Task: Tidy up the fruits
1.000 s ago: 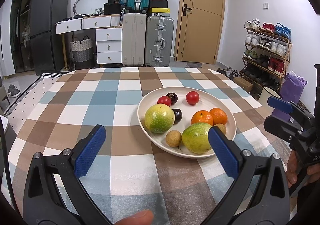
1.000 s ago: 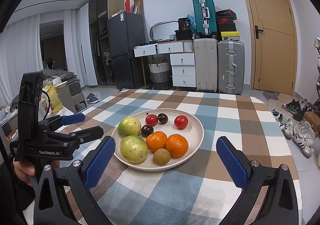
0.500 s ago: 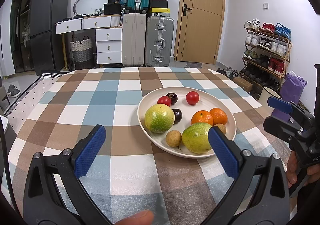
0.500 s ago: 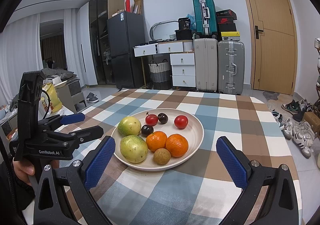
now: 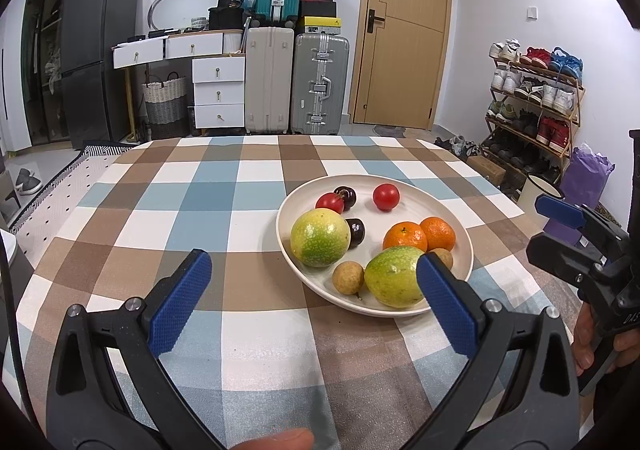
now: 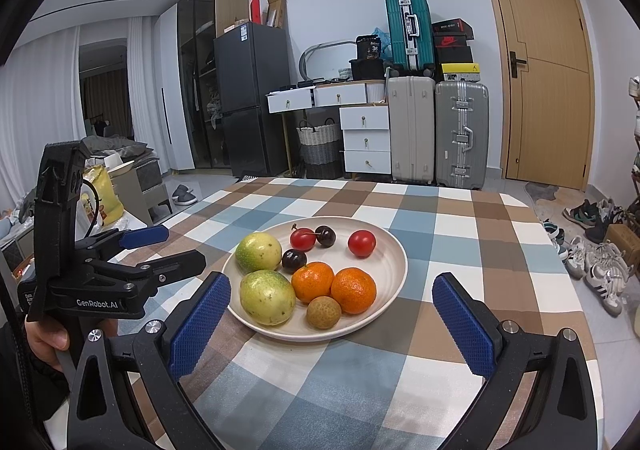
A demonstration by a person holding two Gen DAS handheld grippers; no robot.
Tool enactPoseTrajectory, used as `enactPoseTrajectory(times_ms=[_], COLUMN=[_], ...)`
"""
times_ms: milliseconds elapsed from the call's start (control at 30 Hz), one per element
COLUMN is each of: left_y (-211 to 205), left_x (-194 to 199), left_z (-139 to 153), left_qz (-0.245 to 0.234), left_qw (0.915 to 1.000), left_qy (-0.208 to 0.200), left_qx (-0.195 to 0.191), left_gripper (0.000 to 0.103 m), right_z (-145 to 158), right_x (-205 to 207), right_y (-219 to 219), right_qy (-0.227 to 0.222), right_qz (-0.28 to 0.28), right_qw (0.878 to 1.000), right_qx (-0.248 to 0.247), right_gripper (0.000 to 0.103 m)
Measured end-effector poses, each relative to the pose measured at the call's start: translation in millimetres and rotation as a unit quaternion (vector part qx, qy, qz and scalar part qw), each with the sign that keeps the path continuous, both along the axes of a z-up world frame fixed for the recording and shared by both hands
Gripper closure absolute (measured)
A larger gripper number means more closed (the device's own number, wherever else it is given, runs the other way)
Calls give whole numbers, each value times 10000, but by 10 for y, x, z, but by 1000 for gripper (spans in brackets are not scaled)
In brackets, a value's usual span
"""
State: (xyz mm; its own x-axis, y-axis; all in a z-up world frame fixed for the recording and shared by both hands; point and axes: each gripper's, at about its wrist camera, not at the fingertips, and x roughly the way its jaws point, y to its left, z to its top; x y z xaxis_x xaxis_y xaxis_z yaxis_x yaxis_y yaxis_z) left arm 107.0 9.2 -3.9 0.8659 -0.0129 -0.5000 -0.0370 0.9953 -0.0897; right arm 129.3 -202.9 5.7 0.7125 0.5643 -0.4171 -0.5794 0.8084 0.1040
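A white plate (image 5: 440,205) (image 6: 394,250) on the checked tablecloth holds two green-yellow round fruits (image 5: 320,237) (image 6: 267,297), two oranges (image 5: 405,237) (image 6: 353,290), two small brown fruits (image 5: 348,278) (image 6: 323,312), red cherry tomatoes (image 5: 386,197) (image 6: 361,243) and dark cherries (image 5: 355,232) (image 6: 294,260). My left gripper (image 5: 314,290) is open and empty, just short of the plate's near-left rim. My right gripper (image 6: 332,314) is open and empty, straddling the plate's near rim. Each gripper shows in the other's view, the right one (image 5: 568,234) and the left one (image 6: 160,250).
The checked tablecloth (image 5: 208,201) covers a table. Behind it stand suitcases (image 5: 318,83), a white drawer unit (image 5: 218,91), a black fridge (image 5: 96,53) and a door. A shoe rack (image 5: 532,101) is on the right.
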Motion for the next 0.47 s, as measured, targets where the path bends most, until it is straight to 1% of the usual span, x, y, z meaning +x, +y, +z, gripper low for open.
enactPoseTrajectory(times_ms=[467], left_y=[-16], left_x=[3], left_z=[0], left_qz=[9], left_qw=[10000], left_qy=[-9], left_qx=[-2], left_gripper=[1], right_z=[4], right_x=[2], right_y=[3], right_qy=[2], right_qz=[2], right_qw=[10000], right_qx=[-6], right_gripper=[0])
